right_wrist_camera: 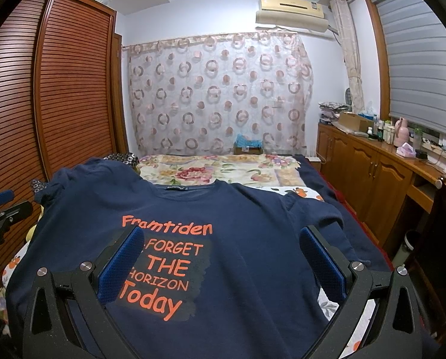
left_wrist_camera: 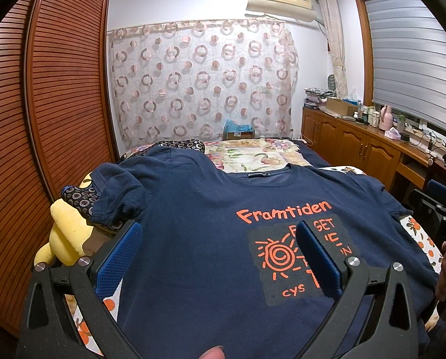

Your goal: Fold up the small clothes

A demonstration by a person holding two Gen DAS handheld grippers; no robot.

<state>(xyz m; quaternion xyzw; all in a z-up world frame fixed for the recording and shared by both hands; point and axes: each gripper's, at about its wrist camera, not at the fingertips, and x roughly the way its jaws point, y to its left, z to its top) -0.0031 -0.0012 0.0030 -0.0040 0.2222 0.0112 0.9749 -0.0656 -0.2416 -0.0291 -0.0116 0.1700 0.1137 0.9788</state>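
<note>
A navy T-shirt [left_wrist_camera: 199, 239] with orange print lies face up and spread on the bed, collar away from me; it also shows in the right wrist view [right_wrist_camera: 238, 239]. My left gripper [left_wrist_camera: 218, 257] is open, hovering over the shirt's lower left part, its blue pads wide apart. My right gripper [right_wrist_camera: 220, 264] is open over the shirt's lower right part, straddling the printed text. Neither holds cloth. The right gripper shows at the right edge of the left wrist view [left_wrist_camera: 441, 209]. The left sleeve [left_wrist_camera: 118, 194] is bunched up.
A floral quilt [right_wrist_camera: 223, 170] covers the bed beyond the shirt. A yellow plush toy [left_wrist_camera: 64, 233] lies at the bed's left edge. A slatted wooden wardrobe [left_wrist_camera: 58, 89] stands to the left. A wooden cabinet [right_wrist_camera: 372, 167] with bottles runs along the right.
</note>
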